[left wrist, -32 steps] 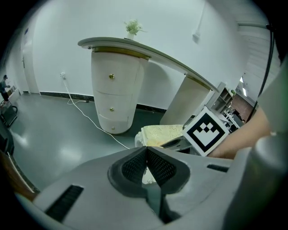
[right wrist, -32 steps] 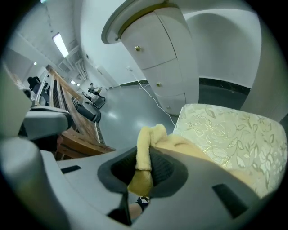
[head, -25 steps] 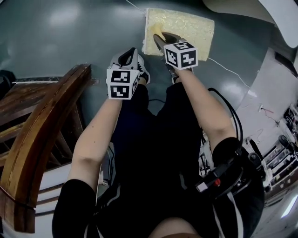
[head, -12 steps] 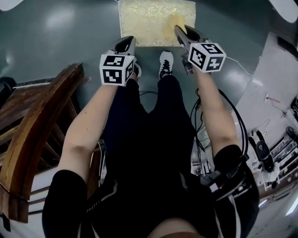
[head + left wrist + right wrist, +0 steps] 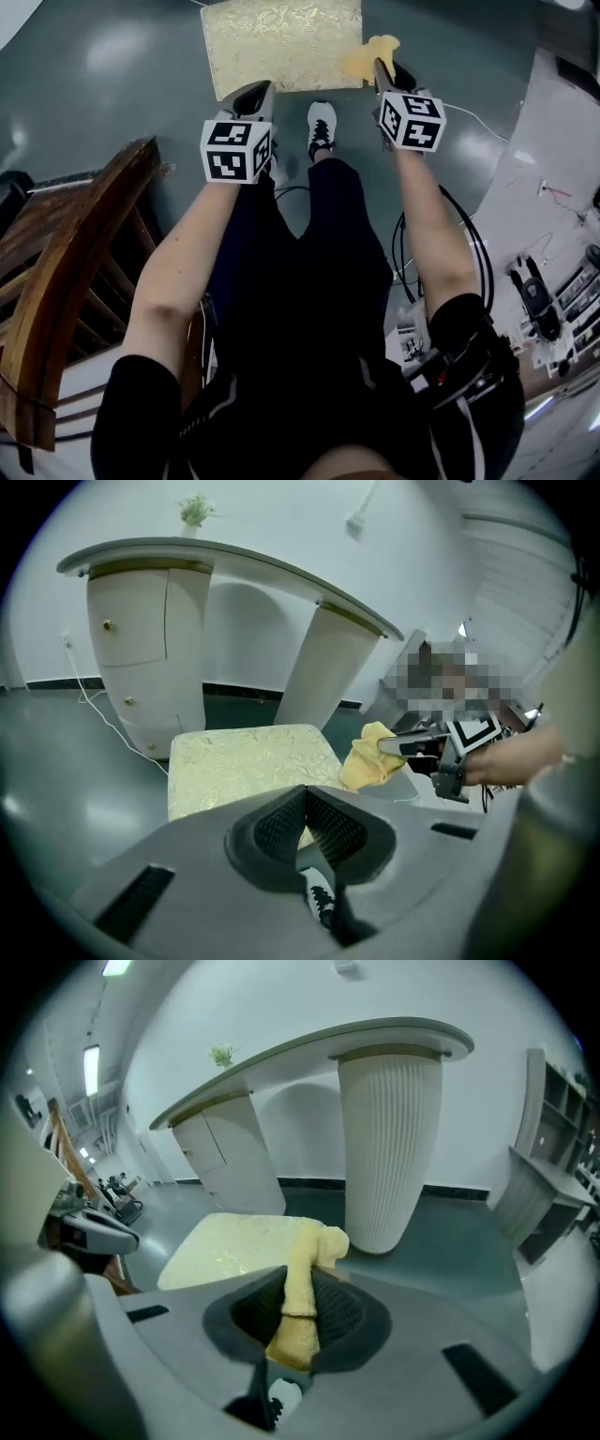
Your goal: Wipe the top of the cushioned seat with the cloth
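The cushioned seat (image 5: pixel 281 42) is a pale yellow patterned square on the floor ahead of me, also seen in the left gripper view (image 5: pixel 248 766) and the right gripper view (image 5: pixel 230 1241). My right gripper (image 5: pixel 380 70) is shut on the yellow cloth (image 5: pixel 368 56), which it holds just off the seat's right front corner, apart from the top. The cloth (image 5: pixel 305 1288) is pinched between the pads and bunches out past the tips. My left gripper (image 5: pixel 255 94) hovers at the seat's near edge, shut and holding nothing (image 5: pixel 306 794). From there the cloth (image 5: pixel 370 759) hangs at the right gripper (image 5: pixel 412 745).
A curved wooden chair back (image 5: pixel 75 272) stands at my left. A white desk with a ribbed pedestal (image 5: pixel 389 1147) and a cabinet (image 5: pixel 141 658) rises behind the seat. Cables (image 5: pixel 469 253) lie on the grey floor at the right. My shoe (image 5: pixel 321 127) is near the seat.
The right gripper has carried the cloth from the seat's left part rightwards across the top and past its right edge. The left gripper stayed shut near the front edge.
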A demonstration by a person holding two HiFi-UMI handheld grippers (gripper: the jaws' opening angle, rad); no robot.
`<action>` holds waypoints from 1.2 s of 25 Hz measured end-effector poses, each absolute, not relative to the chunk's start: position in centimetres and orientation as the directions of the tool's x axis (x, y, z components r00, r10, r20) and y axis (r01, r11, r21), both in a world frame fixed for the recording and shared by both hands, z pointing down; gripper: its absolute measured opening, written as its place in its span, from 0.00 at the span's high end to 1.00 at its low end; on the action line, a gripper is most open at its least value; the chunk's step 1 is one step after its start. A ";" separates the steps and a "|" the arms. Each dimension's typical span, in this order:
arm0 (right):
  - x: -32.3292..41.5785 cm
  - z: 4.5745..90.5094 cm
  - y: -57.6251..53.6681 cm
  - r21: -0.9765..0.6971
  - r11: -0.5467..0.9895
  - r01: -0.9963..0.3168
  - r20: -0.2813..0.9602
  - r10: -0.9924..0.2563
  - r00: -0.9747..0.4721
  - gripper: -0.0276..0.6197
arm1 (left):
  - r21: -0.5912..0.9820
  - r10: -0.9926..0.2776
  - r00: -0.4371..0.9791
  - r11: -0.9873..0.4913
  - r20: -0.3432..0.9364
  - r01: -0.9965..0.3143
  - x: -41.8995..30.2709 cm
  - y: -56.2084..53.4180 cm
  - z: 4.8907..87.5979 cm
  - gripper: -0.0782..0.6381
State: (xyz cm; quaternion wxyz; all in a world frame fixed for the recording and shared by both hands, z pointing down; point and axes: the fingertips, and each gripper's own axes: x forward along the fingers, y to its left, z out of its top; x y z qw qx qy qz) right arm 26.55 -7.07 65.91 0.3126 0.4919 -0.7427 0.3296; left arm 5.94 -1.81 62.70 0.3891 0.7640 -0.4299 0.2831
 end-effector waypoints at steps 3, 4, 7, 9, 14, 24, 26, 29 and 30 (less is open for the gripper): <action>27.2 69.0 -6.7 -0.140 0.277 -0.951 0.825 -0.499 -0.267 0.86 | 0.327 -0.430 0.473 -0.371 0.769 -0.869 6.4 -2.2 63.8 0.89; 26.9 70.2 -6.2 -0.141 0.274 -0.952 0.840 -0.475 -0.261 0.86 | 0.321 -0.428 0.475 -0.385 0.769 -0.866 6.3 -2.1 63.9 0.89; 25.2 72.9 -4.3 -0.141 0.282 -0.949 0.876 -0.410 -0.252 0.86 | 0.324 -0.429 0.477 -0.383 0.767 -0.865 5.2 -1.3 63.9 0.89; 24.1 73.3 -4.4 -0.126 0.265 -0.956 0.878 -0.418 -0.231 0.86 | 0.325 -0.441 0.470 -0.366 0.765 -0.872 3.9 -1.2 64.0 0.88; 21.6 73.3 -4.0 -0.106 0.273 -0.956 0.884 -0.414 -0.216 0.86 | 0.337 -0.462 0.446 -0.302 0.767 -0.892 0.7 0.2 64.3 0.89; 14.6 73.4 -2.5 -0.139 0.322 -0.936 0.888 -0.378 -0.262 0.86 | 0.347 -0.519 0.404 -0.209 0.753 -0.914 -4.4 1.7 63.5 0.89; 12.7 73.5 -2.0 -0.136 0.355 -0.925 0.892 -0.362 -0.270 0.86 | 0.345 -0.522 0.405 -0.214 0.751 -0.914 -5.1 1.9 63.5 0.89; 10.0 73.6 -1.6 -0.128 0.387 -0.913 0.900 -0.341 -0.271 0.86 | 0.352 -0.524 0.403 -0.199 0.750 -0.915 -6.6 2.3 63.7 0.89; 9.1 73.6 -1.4 -0.136 0.391 -0.910 0.900 -0.335 -0.279 0.86 | 0.356 -0.526 0.404 -0.196 0.748 -0.914 -7.1 2.4 63.6 0.89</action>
